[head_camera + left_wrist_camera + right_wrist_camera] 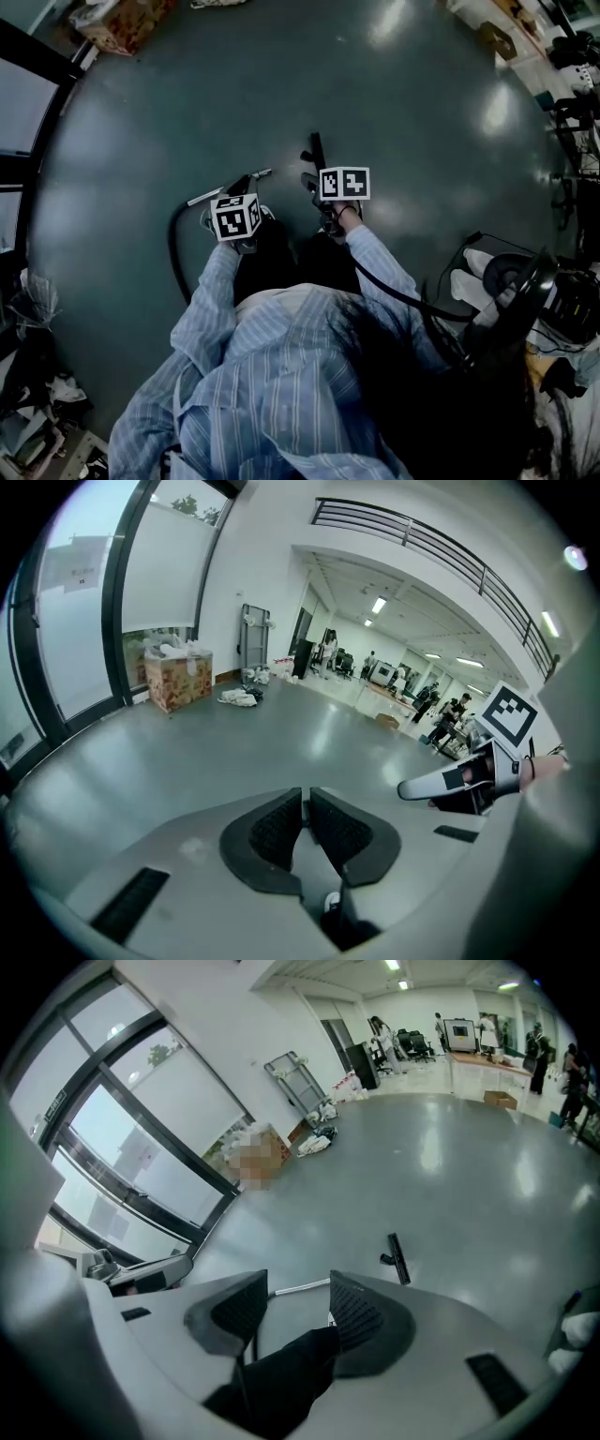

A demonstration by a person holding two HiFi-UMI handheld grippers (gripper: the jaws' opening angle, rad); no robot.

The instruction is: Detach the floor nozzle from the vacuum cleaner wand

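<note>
Nozzle (317, 150), black and T-shaped, lies on the grey floor (234, 94), apart from the silver wand (204, 196), whose black hose (174, 253) curls back toward the person. Left gripper (307, 801) has its jaws pressed nearly together, empty. Right gripper (298, 1286) stands spread, gripping nothing; a dark trouser leg (281, 1382) shows in the gap.
</note>
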